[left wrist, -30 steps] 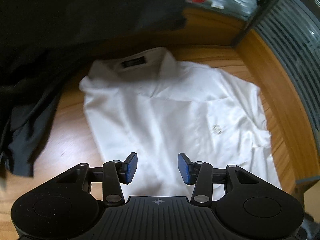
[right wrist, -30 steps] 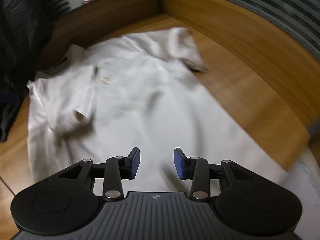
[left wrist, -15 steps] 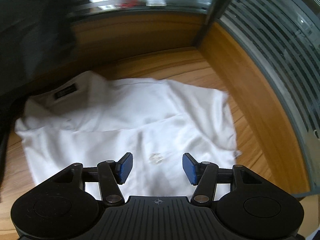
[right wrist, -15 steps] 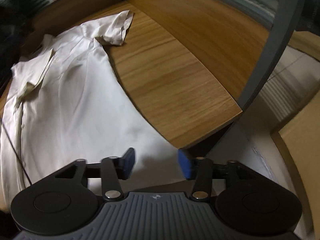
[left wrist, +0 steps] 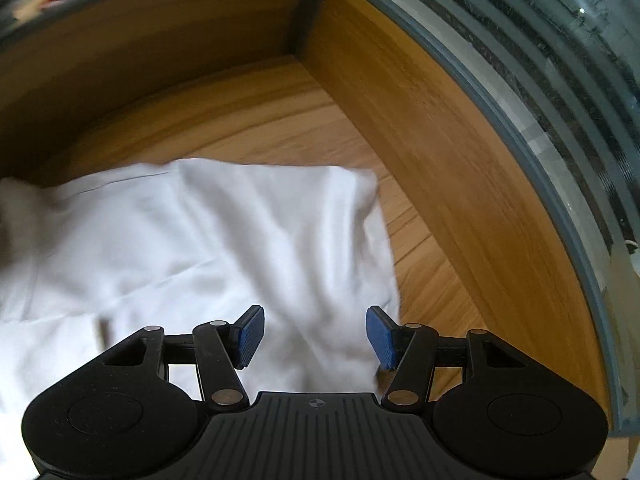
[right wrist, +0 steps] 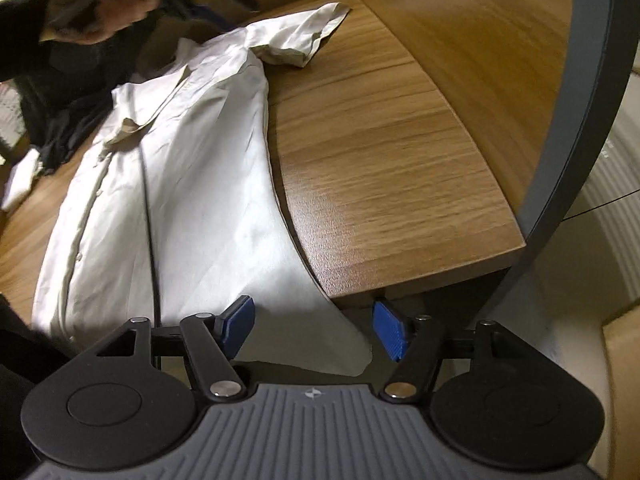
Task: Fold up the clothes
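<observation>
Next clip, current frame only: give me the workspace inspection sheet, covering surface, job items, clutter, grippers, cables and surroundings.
Surface: wooden table, bare to the right of the garment.
Job's things: white shirt spread flat, buttoned front up, one short sleeve lying toward the far corner; its hem corner hangs over the near table edge.
Clutter: dark clothing piled at the far left.
Grippers: left gripper open above the shirt's edge, holding nothing; right gripper open around the hem corner, not closed.
Cables: nothing seen.
Surroundings: wooden partition walls topped with striped glass; dark metal post.
</observation>
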A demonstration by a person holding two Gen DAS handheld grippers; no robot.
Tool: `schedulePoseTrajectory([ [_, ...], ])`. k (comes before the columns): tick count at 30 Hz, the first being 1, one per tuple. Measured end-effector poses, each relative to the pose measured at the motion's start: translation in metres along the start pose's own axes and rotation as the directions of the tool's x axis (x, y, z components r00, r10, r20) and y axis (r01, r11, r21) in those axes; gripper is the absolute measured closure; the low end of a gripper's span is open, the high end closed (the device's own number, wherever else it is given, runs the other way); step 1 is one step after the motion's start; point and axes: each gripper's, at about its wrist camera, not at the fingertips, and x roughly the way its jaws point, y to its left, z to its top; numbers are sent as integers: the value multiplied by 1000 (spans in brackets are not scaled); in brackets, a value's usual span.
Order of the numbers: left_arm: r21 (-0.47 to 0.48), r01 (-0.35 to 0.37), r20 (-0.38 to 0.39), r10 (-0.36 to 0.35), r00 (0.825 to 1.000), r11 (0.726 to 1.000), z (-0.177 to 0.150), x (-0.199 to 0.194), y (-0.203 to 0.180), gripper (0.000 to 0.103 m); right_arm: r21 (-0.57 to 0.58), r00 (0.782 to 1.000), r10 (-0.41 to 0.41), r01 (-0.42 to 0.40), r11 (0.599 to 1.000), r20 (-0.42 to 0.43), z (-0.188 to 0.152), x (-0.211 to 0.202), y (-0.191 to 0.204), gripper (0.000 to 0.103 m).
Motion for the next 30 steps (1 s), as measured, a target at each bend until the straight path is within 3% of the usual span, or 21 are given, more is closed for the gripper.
schedulePoseTrajectory([
  [6,29,-11,-11,11,1000,1000,20,31,-29,41,-1,998,61,-61,998,7,-4,1,-5,35],
  [14,124,-62,-19,65,998,990,28,66,-69,38,42,998,56,-58,997,38,-8,-4,-6,44],
  [21,146,-131,5,131,991,981,22,81,-76,41,66,998,50,-52,996,32,-5,-6,-6,57],
  [23,165,-157,31,154,988,974,19,81,-77,51,64,998,48,-50,997,28,-5,-7,-3,61],
  [25,181,-192,58,185,981,965,17,79,-77,80,63,998,51,-53,997,25,-5,-7,-1,65],
  [28,154,-170,57,163,985,973,15,76,-69,99,72,998,52,-53,996,21,-5,-6,1,71],
  [30,134,-144,44,140,989,980,14,73,-62,99,70,998,54,-55,996,15,-4,-7,4,77],
])
